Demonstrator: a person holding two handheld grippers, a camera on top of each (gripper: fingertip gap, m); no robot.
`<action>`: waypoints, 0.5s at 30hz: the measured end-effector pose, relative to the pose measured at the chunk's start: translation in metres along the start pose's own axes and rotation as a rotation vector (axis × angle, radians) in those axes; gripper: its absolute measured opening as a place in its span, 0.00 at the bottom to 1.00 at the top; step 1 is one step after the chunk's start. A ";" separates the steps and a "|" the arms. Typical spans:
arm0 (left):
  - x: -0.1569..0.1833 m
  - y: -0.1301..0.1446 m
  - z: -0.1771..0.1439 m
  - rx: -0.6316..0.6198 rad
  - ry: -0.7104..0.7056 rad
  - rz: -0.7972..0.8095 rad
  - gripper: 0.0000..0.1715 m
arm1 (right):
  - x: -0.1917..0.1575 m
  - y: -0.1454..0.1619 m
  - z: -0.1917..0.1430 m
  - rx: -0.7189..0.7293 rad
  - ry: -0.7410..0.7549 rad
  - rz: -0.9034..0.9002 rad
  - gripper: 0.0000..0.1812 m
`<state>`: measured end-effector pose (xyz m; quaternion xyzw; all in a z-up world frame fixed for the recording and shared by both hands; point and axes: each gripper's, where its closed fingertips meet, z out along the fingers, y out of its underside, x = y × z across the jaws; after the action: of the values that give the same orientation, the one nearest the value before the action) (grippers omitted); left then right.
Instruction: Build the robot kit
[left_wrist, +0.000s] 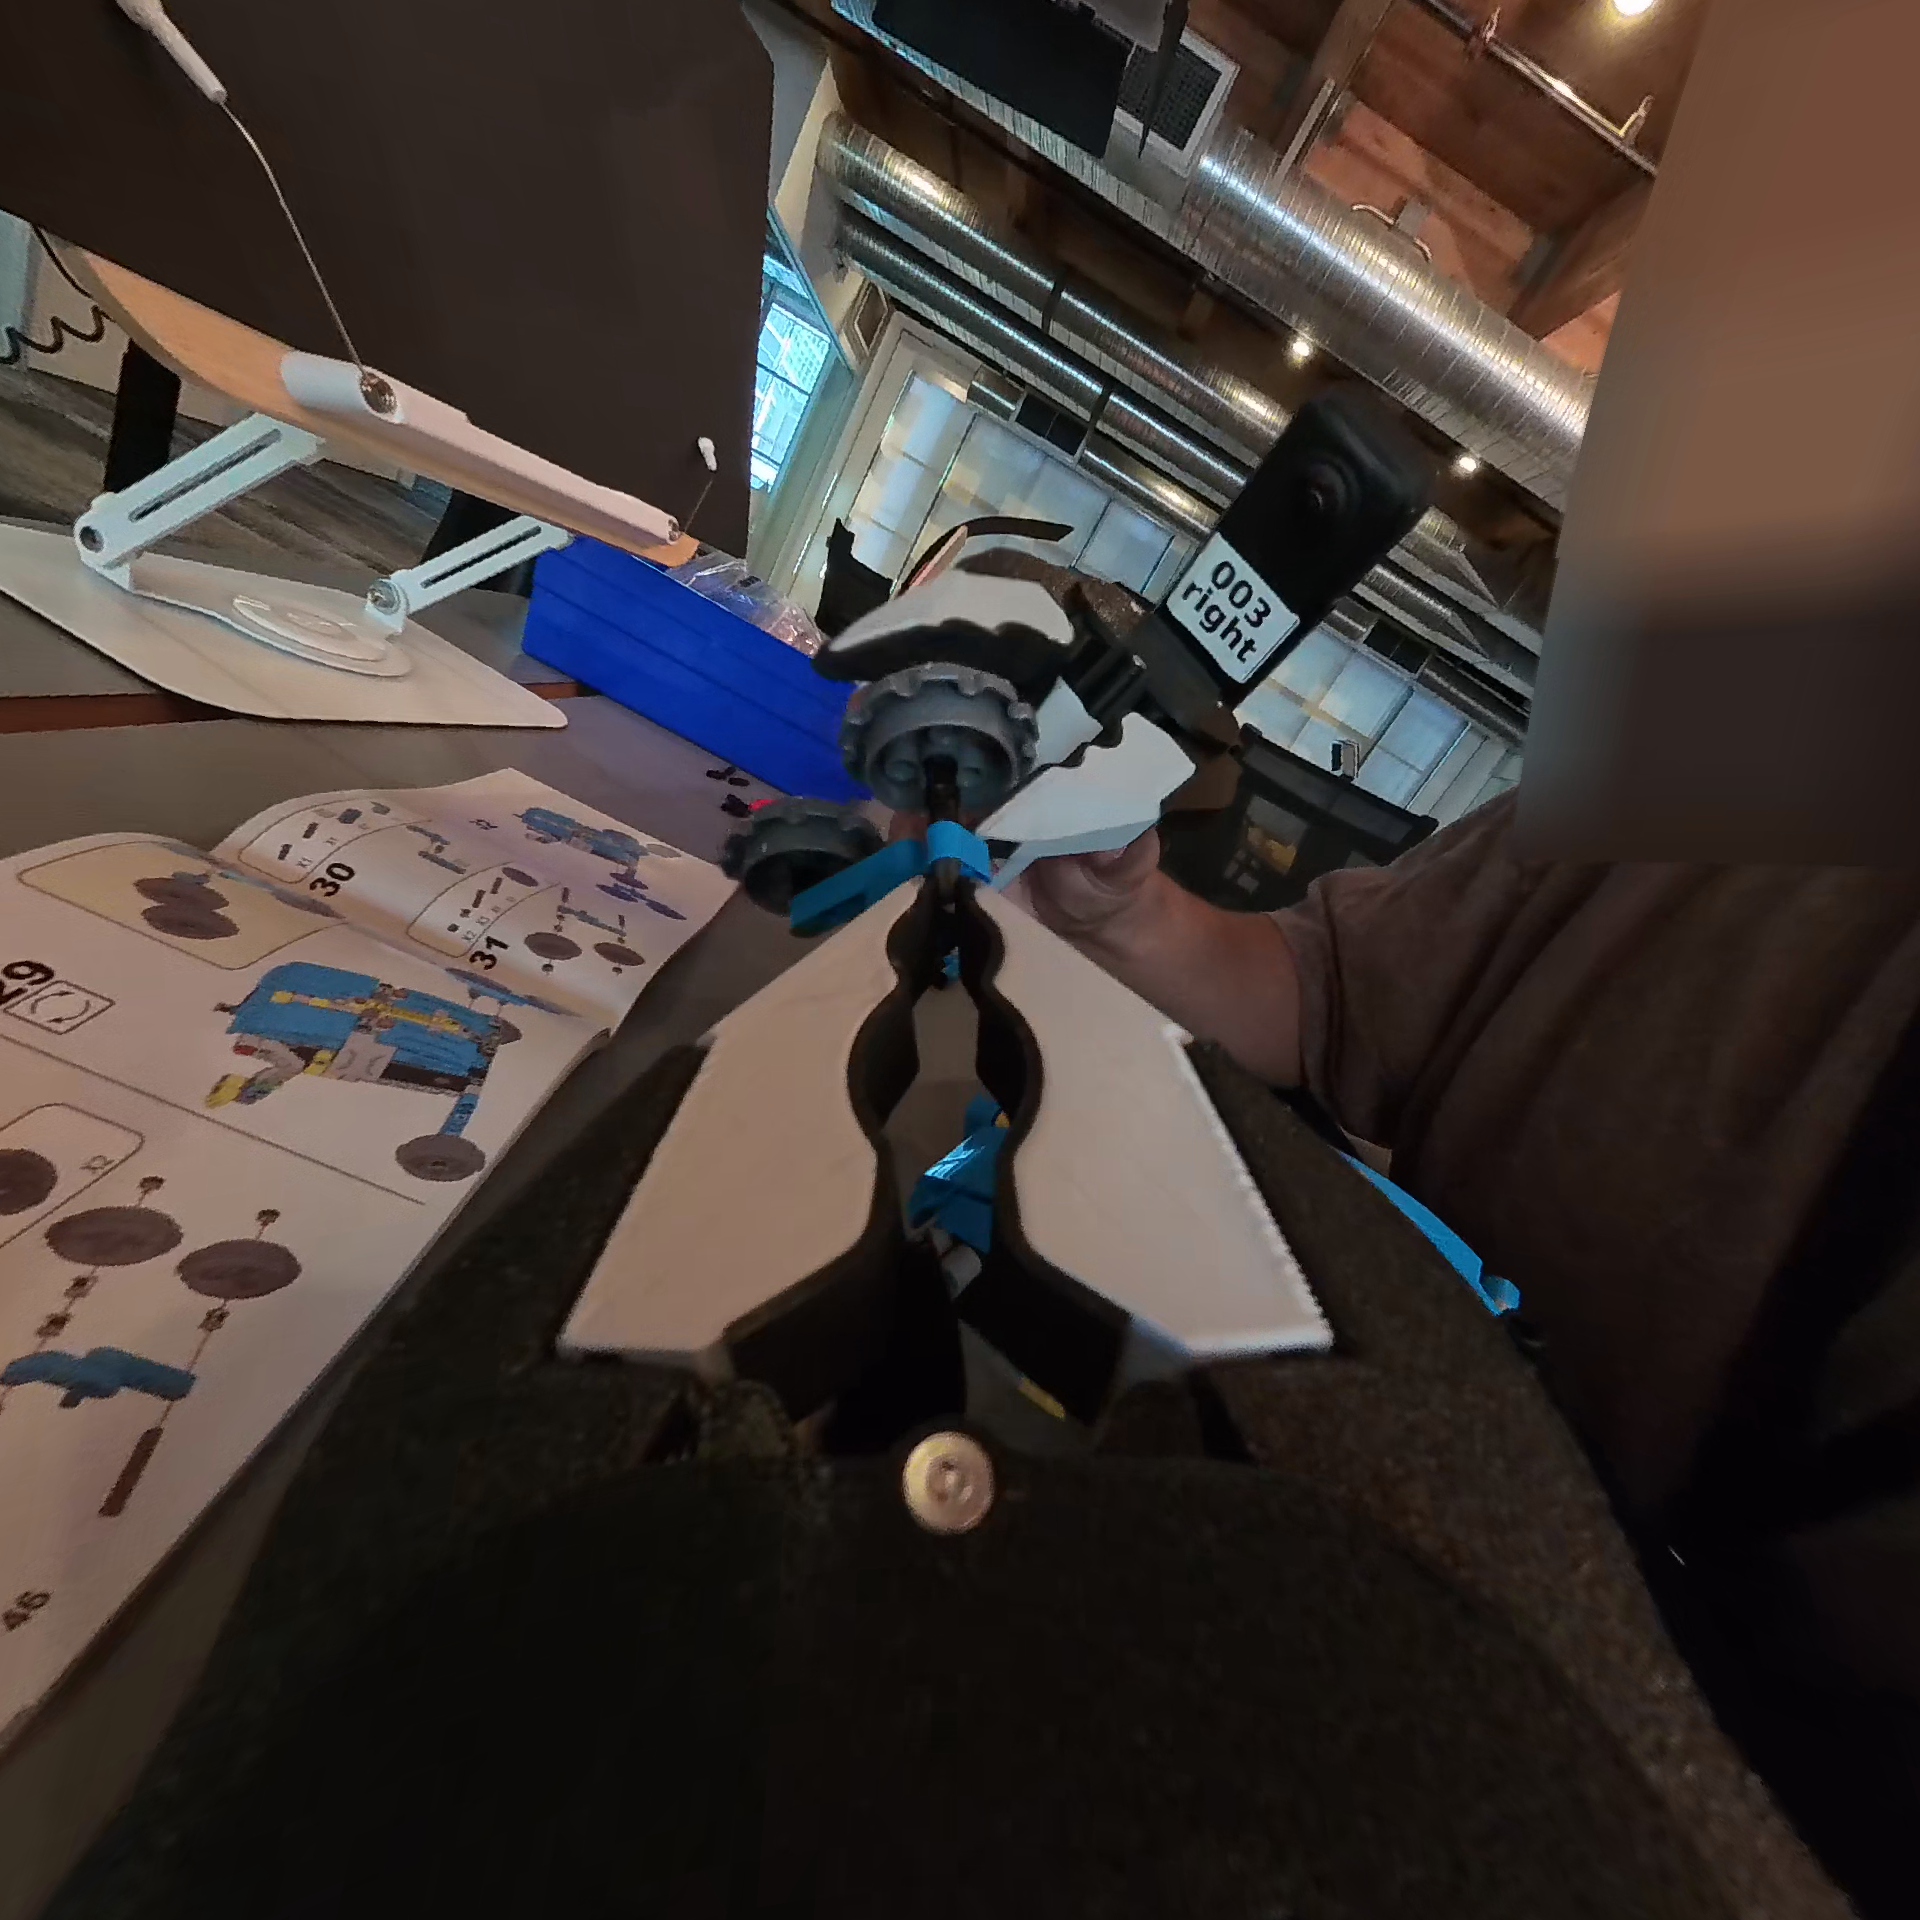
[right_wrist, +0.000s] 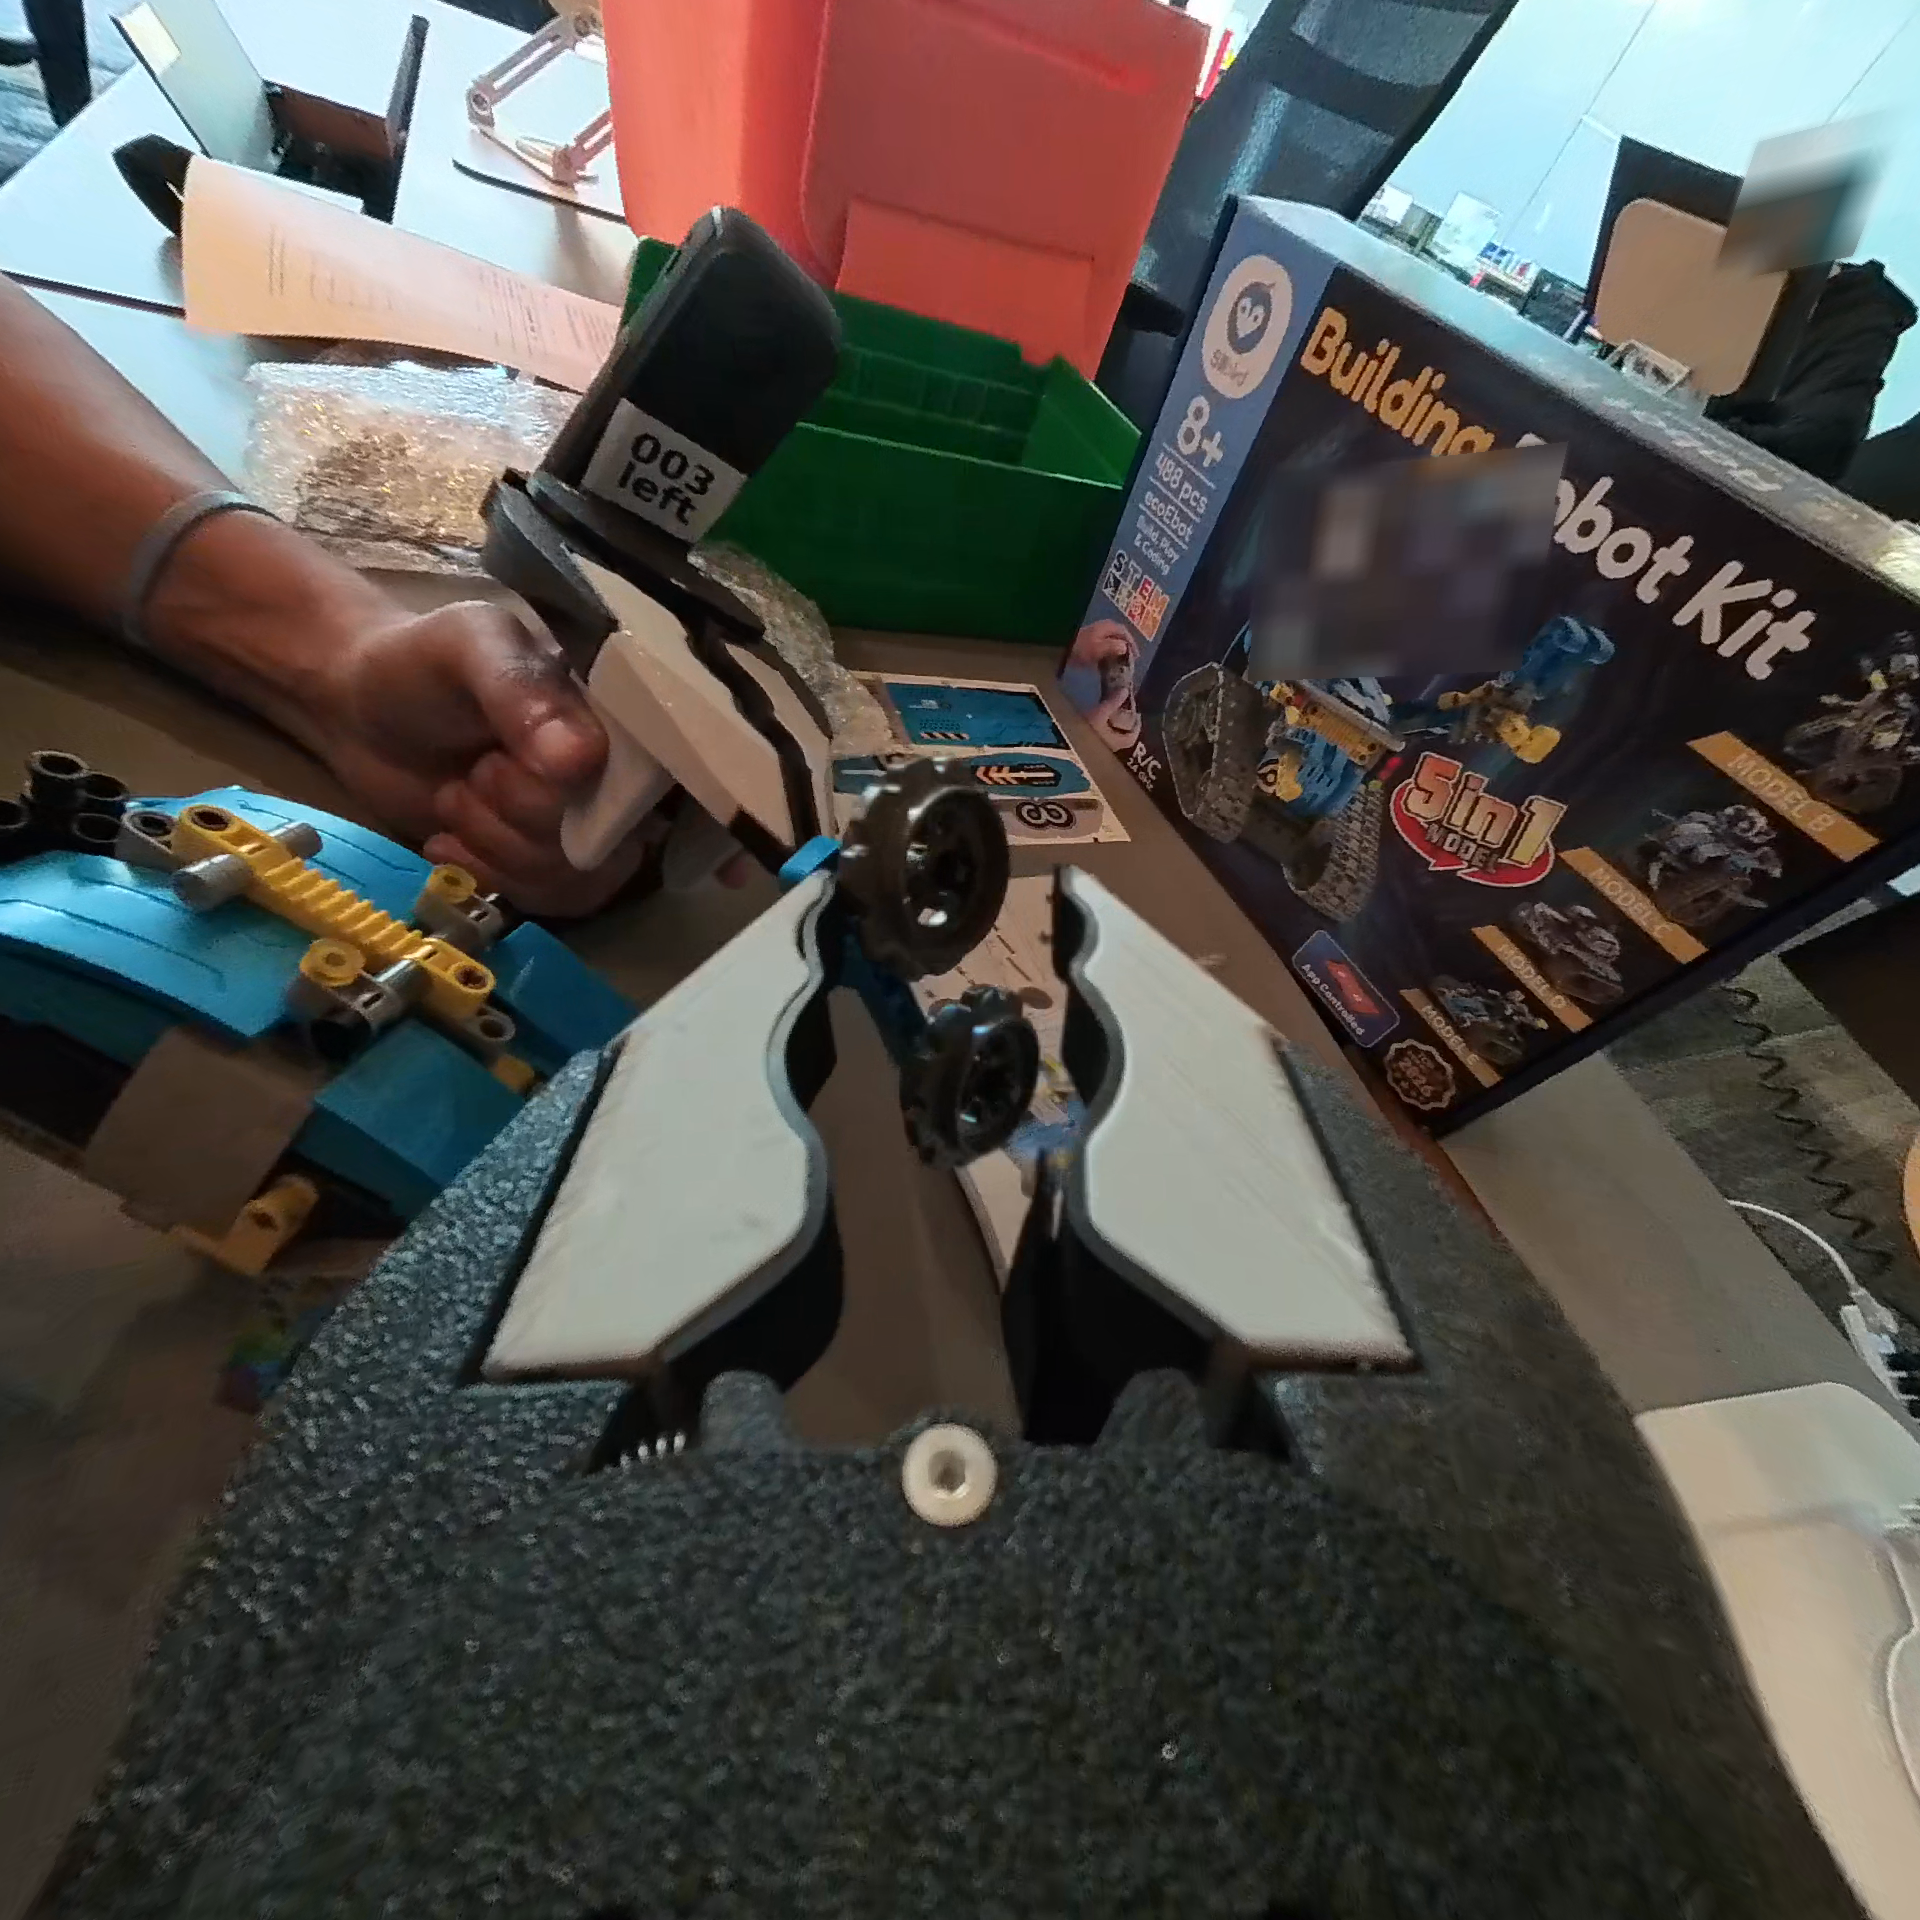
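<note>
While left claw (left_wrist: 940, 914) pinches it, wheel assembly (right_wrist: 940, 971) sits between open right claw (right_wrist: 945, 935).

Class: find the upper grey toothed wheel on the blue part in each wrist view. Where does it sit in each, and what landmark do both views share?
Left wrist view: upper grey toothed wheel above centre, beyond the left gripper tips.
Right wrist view: wheel at centre, between the right gripper fingertips.
Shared landmark: the lower grey wheel.

Blue, grey, yellow — toy-brick colours
Grey toothed wheels (right_wrist: 925, 868) on a blue beam (right_wrist: 868, 971); white tongs (right_wrist: 940, 914) — green bin (right_wrist: 935, 488), orange box (right_wrist: 904, 135).
</note>
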<state>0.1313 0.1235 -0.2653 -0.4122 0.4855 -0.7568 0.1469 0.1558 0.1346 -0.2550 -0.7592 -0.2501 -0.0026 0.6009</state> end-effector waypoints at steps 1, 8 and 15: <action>0.000 0.000 0.000 0.002 -0.002 0.000 0.01 | 0.001 0.000 -0.001 0.003 0.009 -0.002 0.24; -0.011 -0.007 -0.006 0.049 -0.031 -0.063 0.01 | -0.009 -0.001 -0.003 -0.010 -0.016 -0.031 0.36; -0.012 -0.002 -0.002 0.034 -0.049 -0.082 0.01 | -0.005 0.008 0.013 -0.077 0.220 -0.222 0.26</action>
<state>0.1377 0.1327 -0.2698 -0.4473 0.4516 -0.7602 0.1346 0.1505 0.1430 -0.2677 -0.7445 -0.2647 -0.1618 0.5912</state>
